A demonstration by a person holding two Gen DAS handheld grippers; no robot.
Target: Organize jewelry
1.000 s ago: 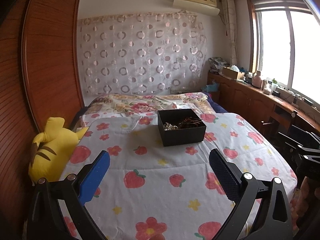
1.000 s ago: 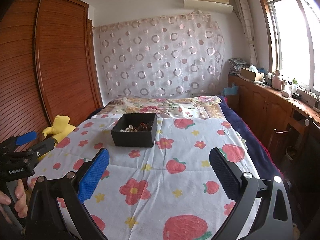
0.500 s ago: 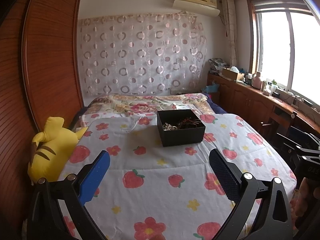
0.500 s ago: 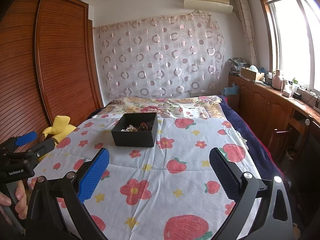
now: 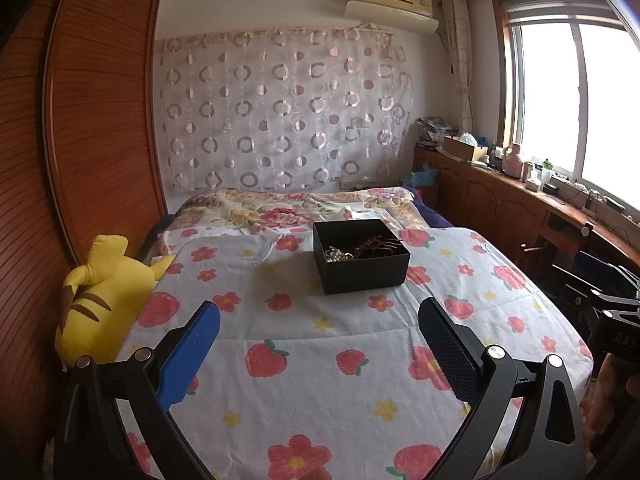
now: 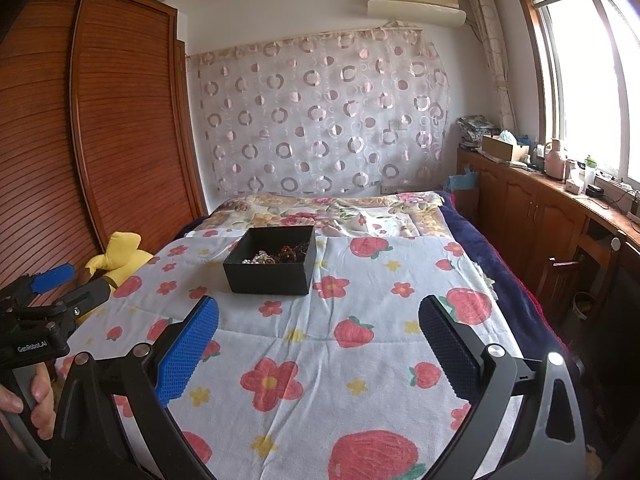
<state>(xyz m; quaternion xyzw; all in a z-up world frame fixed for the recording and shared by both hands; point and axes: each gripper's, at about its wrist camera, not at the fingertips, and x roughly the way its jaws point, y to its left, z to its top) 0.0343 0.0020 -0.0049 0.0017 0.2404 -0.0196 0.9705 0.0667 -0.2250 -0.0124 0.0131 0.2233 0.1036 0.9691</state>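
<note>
Left to right: a yellow plush toy at the bed's left edge; the left gripper, fingers apart and empty; a black open box mid-bed holding tangled jewelry, pearls and dark strands; the right gripper, fingers likewise apart and empty. Any pick from the box would best isolate one strand, since tangles would drag neighbours.

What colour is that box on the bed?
Black box, clearest in the left wrist view.
</note>
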